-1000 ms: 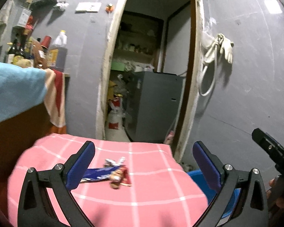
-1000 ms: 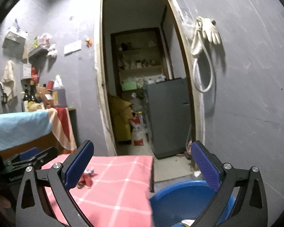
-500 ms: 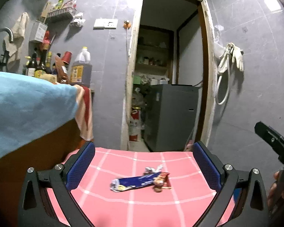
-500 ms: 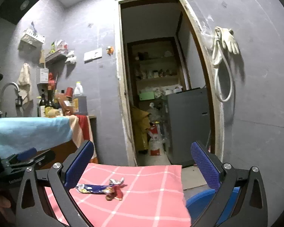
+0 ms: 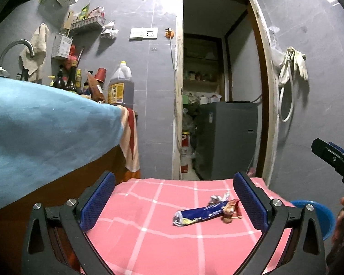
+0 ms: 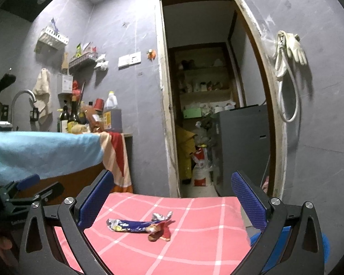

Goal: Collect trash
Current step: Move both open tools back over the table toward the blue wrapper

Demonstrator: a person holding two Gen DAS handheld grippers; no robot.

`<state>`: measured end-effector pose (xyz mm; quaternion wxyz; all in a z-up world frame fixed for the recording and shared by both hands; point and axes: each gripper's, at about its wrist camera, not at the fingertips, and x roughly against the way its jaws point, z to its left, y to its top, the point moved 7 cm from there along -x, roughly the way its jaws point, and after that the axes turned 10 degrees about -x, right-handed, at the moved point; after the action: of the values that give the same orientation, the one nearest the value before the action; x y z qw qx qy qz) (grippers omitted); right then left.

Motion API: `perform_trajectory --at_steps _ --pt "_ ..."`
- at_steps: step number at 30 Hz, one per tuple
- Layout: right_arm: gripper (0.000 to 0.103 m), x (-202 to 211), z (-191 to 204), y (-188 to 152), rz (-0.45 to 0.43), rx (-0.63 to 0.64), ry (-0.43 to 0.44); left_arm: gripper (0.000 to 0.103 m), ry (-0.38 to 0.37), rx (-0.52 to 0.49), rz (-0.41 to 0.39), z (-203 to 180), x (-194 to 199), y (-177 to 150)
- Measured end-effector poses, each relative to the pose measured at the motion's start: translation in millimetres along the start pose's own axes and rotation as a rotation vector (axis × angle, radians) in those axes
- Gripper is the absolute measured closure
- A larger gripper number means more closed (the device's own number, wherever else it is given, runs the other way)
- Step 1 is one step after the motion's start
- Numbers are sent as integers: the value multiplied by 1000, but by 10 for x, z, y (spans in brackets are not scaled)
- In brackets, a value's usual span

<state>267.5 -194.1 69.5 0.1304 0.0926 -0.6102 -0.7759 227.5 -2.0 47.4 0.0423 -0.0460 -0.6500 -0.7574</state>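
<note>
A crumpled blue snack wrapper [image 5: 198,215] lies on the pink checked cloth [image 5: 149,240], with a small red-brown wrapper [image 5: 232,211] touching its right end. Both show in the right wrist view too, the blue wrapper [image 6: 128,225] and the red one [image 6: 159,230]. My left gripper [image 5: 174,201] is open and empty, held above the cloth with the wrappers between its fingers toward the right. My right gripper [image 6: 172,200] is open and empty, above the cloth behind the wrappers. A blue basin [image 5: 318,217] sits low at the cloth's right edge.
A counter draped in a light blue towel [image 5: 41,123] stands at the left, with bottles and an oil jug [image 5: 121,87]. A doorway [image 5: 217,105] ahead opens onto a storeroom with a grey appliance. Gloves and a hose [image 5: 291,68] hang on the right wall.
Both cameras have tilted up and drawn back. The wrappers now sit further right in the left view and more central in the right view. The basin has slid toward the frame edges.
</note>
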Motion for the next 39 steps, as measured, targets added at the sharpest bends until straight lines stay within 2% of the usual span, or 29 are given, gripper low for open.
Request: perform_trajectory --at_steps 4,6,8,10,14,18,24,29,38,39 --pt "0 -94 71 -105 23 8 13 2 11 21 28 76 -77 -112" --pt "0 -141 94 -156 35 14 20 2 26 80 28 156 -96 -163" --pt "0 -178 108 -195 43 20 22 2 24 185 28 273 -131 -215" --pt "0 -226 118 -236 52 28 25 2 38 225 57 357 -203 -243" --pt "0 -325 98 -304 66 33 21 2 104 108 96 398 -366 -191" --pt "0 -458 76 -374 91 33 21 2 97 43 136 366 -562 -235" --pt "0 -731 32 -541 176 52 7 2 56 77 211 422 -844 -405" --pt "0 -954 -45 -731 287 47 -18 2 1 109 324 457 -1115 -564" --pt "1 -1230 -174 -1002 467 18 -39 2 -140 98 507 266 -1467 -832" --pt "5 -1255 -174 -1036 487 21 -39 2 -154 95 519 231 -1479 -855"
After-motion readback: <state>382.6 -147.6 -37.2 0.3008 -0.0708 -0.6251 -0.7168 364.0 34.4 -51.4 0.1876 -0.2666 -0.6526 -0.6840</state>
